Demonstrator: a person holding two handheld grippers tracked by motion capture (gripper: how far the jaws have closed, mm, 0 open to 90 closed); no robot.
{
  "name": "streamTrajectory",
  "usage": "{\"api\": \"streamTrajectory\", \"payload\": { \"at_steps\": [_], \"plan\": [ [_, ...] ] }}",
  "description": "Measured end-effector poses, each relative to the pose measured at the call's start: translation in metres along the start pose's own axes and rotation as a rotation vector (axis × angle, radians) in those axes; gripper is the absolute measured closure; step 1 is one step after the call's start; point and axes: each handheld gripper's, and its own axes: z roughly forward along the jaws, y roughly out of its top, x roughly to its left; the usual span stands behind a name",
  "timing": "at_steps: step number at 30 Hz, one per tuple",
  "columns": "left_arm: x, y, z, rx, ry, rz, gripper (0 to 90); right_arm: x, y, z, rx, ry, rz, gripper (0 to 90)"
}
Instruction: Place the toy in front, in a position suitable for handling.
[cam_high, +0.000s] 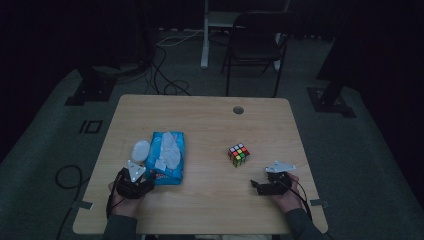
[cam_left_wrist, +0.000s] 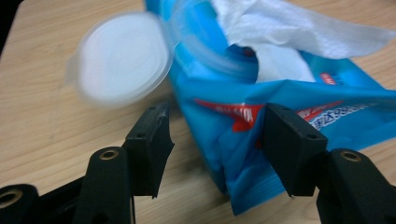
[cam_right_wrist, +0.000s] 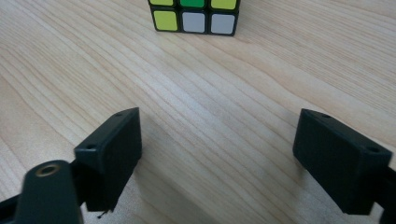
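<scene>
A blue pack of wet wipes (cam_high: 167, 159) lies on the left half of the wooden table (cam_high: 210, 120). Its round white lid (cam_high: 141, 150) is flipped open to the left, and a white wipe (cam_left_wrist: 280, 28) sticks out of the top. My left gripper (cam_high: 145, 182) sits at the pack's near end and is open. In the left gripper view the pack's (cam_left_wrist: 280, 98) near corner lies between the jaws of the left gripper (cam_left_wrist: 217, 149), with the left pad clear of it. A colourful puzzle cube (cam_high: 238, 155) stands right of centre. My right gripper (cam_high: 257, 187) rests open on the bare wood just short of the cube (cam_right_wrist: 194, 16).
A round cable hole (cam_high: 238, 110) sits near the table's far edge. Beyond the table stand a dark chair (cam_high: 255, 45) and a white post, with cables on the floor. The room around is dark.
</scene>
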Motion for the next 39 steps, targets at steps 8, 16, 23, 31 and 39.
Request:
{"api": "streamTrajectory", "payload": {
  "at_steps": [8, 16, 23, 31, 39],
  "plan": [
    [0.018, -0.005, 0.004, -0.011, 0.035, -0.059, 44.5, -0.001, 0.001, 0.001, -0.007, -0.004, 0.003, 19.7],
    [0.025, -0.004, -0.001, -0.026, 0.037, -0.092, 44.3, 0.0, 0.001, 0.001, -0.003, -0.003, 0.0, 18.4],
    [0.016, 0.002, -0.014, -0.057, 0.007, -0.07, 42.9, 0.0, 0.002, 0.002, -0.005, -0.002, 0.002, 18.7],
    [0.002, 0.011, -0.025, -0.084, -0.068, -0.025, 41.4, -0.001, 0.01, 0.003, 0.015, -0.011, 0.009, 36.1],
    [-0.01, 0.017, -0.024, -0.09, -0.115, 0.01, 40.8, 0.007, 0.028, 0.0, -0.034, -0.011, -0.011, 35.2]
  ]
}}
